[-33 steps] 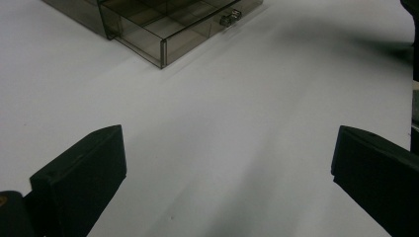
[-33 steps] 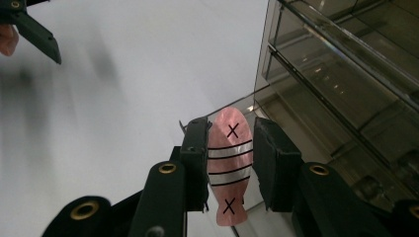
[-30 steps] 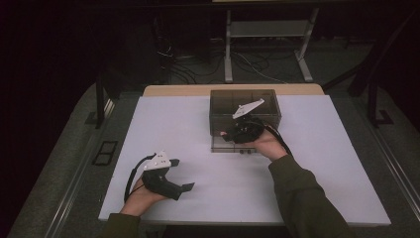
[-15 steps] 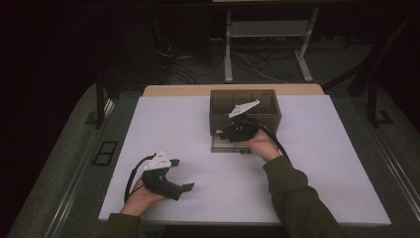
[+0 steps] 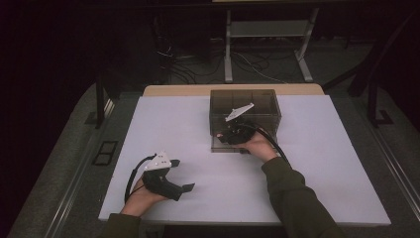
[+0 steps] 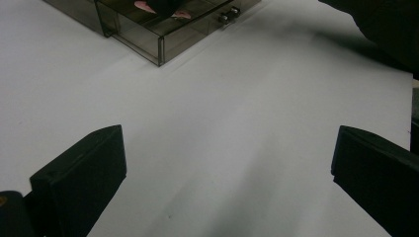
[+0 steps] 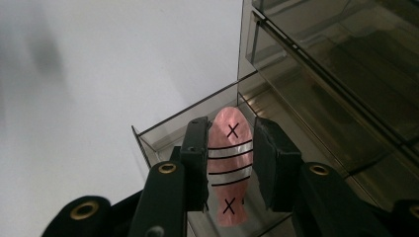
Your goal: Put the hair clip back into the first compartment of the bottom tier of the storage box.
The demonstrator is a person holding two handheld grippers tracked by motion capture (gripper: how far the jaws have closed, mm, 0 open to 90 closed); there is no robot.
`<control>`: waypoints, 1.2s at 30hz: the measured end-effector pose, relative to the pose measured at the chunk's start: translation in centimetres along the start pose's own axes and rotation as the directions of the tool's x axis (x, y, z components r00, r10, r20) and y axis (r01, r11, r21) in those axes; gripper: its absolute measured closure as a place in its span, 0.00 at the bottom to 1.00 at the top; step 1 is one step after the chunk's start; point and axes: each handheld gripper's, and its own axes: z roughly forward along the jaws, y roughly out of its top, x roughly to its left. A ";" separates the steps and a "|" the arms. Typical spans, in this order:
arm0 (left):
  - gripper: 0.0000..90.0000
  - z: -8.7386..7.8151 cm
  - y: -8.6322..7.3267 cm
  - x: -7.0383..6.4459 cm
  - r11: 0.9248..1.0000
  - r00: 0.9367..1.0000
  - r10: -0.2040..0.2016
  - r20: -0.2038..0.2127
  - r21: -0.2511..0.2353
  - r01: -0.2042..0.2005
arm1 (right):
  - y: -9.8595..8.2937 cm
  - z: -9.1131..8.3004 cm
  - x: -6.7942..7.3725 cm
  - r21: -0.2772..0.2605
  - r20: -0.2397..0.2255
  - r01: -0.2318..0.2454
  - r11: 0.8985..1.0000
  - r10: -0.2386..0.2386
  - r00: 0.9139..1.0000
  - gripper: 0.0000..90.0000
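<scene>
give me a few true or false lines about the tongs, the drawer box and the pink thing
1. The right tongs grip a pink oblong piece marked with black lines and two crosses. True.
2. The left tongs hold the pink piece. False: their jaws stand wide apart over bare white table with nothing between them.
3. The smoky transparent drawer box has a drawer pulled out. True: the right tongs hold the piece over the open drawer.
4. The left tongs touch the drawer box. False: in the high view they sit near the table's front left, well apart from the box.
5. The table top is black. False: it is white.
</scene>
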 end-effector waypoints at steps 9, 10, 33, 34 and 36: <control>0.00 0.0 0.0 0.0 1.000 1.000 0.003 0.003 0.005 -0.003 | -0.2 0.4 -0.1 0.018 0.002 -0.014 1.000 0.014 1.000 0.73; 0.00 0.1 0.0 0.0 1.000 1.000 0.003 0.003 0.005 -0.003 | -0.2 0.3 -0.2 0.019 0.001 -0.015 1.000 0.015 1.000 0.72; 0.00 0.0 0.0 0.0 1.000 1.000 0.001 0.002 0.005 -0.001 | -0.7 -2.8 0.8 -0.019 -0.050 -0.026 0.999 0.025 0.998 0.57; 0.00 0.0 0.0 0.0 1.000 1.000 -0.001 0.002 0.003 0.001 | -0.9 -3.0 0.9 -0.017 -0.052 -0.026 1.000 0.025 0.998 0.56; 0.00 0.1 0.1 0.1 1.000 1.000 -0.007 0.000 -0.002 0.007 | -1.2 -3.3 0.9 -0.020 -0.049 -0.031 0.999 0.030 0.998 0.54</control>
